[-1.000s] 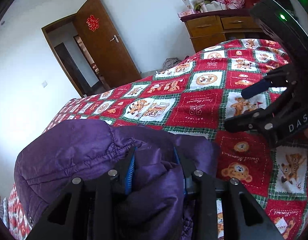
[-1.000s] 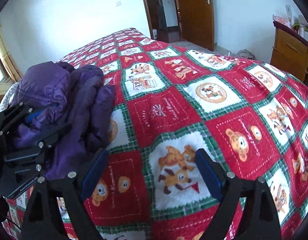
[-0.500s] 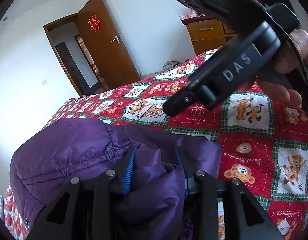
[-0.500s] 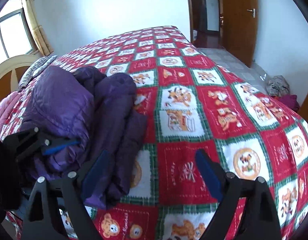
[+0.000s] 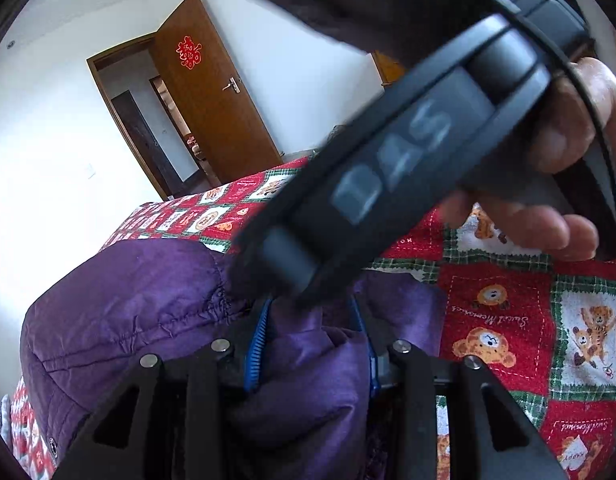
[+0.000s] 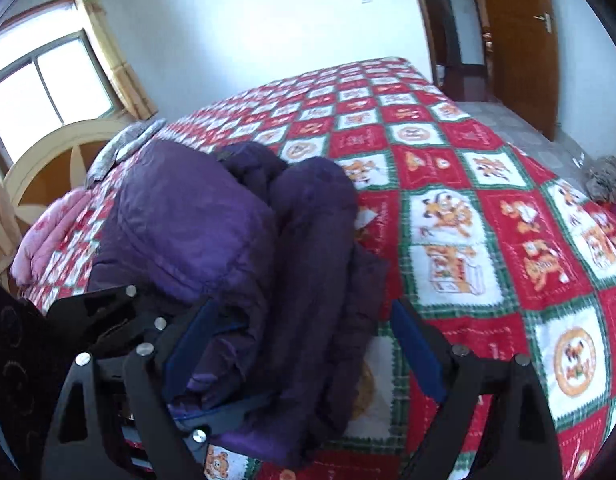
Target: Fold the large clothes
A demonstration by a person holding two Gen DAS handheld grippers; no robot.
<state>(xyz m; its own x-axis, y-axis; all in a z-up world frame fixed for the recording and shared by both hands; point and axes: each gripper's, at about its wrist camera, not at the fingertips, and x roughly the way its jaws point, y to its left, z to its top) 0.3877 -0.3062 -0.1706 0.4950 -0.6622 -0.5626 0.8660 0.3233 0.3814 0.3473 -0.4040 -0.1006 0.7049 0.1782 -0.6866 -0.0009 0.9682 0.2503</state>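
Jacket (image 6: 212, 236) bunched on bedspread (image 6: 468, 184), left gripper (image 5: 308, 344) gripping fold

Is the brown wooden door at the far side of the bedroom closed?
No, the brown wooden door with a red paper ornament stands swung open, showing a dark hallway beside it.

1. We see bright daylight from the window (image 6: 48, 80), which is overexposed.
2. The right claw (image 5: 388, 168) crossing the left view is blurred by motion.
3. Fisheye lenses bend the walls; corners are black.
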